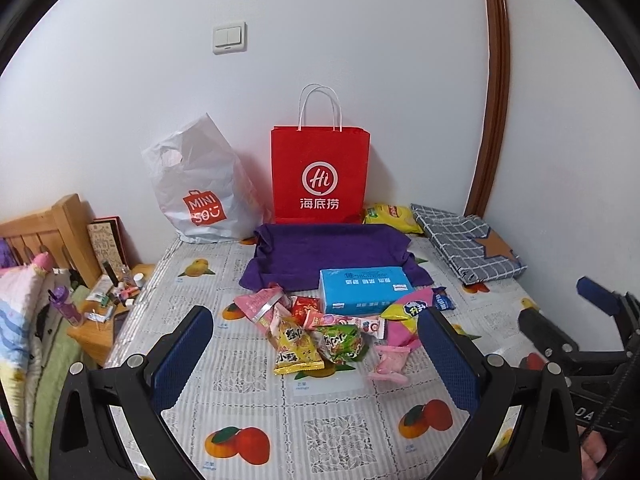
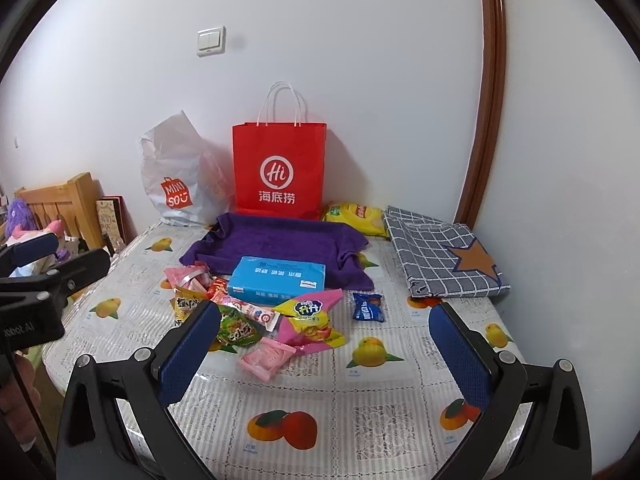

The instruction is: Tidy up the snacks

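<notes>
A pile of small snack packets lies mid-table: a yellow packet [image 1: 297, 347], a green packet [image 1: 340, 343], a pink wrapped one [image 1: 390, 364], a pink-and-yellow bag [image 2: 310, 314] and a blue packet [image 2: 368, 307]. A blue tissue box [image 1: 365, 289] sits just behind them on a purple cloth tray [image 1: 332, 254]. A yellow chip bag [image 1: 394, 216] lies at the back. My left gripper [image 1: 316, 344] is open and empty, hovering in front of the pile. My right gripper [image 2: 324, 340] is open and empty too, with the pile between and beyond its fingers.
A red paper bag [image 1: 320, 172] and a white plastic bag [image 1: 200, 196] stand against the wall. A folded grey checked cloth [image 1: 468, 244] lies at the back right. The table [image 1: 320, 412] has a fruit-print cover. A cluttered wooden nightstand [image 1: 108, 304] and a bed stand to the left.
</notes>
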`<state>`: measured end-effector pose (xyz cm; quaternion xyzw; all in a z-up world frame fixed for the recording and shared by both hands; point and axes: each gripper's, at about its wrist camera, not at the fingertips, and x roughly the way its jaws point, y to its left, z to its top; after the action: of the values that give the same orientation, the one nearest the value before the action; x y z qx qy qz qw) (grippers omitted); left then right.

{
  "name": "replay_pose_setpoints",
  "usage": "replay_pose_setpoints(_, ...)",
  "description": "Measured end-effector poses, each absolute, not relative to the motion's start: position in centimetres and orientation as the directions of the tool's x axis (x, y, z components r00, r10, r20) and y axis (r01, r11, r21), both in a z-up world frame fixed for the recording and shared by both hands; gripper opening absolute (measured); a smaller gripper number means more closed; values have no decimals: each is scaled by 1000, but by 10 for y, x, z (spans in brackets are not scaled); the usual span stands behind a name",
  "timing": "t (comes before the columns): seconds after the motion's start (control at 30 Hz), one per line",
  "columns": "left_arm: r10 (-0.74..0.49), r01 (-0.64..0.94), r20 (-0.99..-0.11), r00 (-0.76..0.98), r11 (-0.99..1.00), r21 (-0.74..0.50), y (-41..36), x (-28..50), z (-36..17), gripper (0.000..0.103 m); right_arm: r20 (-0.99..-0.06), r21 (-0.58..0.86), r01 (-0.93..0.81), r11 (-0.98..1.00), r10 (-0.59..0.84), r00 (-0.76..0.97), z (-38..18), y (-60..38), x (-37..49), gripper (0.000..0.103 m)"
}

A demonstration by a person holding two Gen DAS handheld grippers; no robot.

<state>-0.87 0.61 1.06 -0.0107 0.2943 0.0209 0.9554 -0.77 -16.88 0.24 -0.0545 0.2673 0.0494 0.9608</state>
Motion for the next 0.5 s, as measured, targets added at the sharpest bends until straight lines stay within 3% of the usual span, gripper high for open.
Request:
replay_pose_setpoints(0.27, 4, -14, -563, 826, 1000, -13, 3, -12, 10, 103, -533, 3, -124, 992, 107, 839, 4, -181, -9, 103)
replay_pose_setpoints(0.5, 15, -27, -560, 828, 1000, -13, 6, -13, 9, 103, -536, -13, -119, 993, 94, 839, 1, -177, -9, 103)
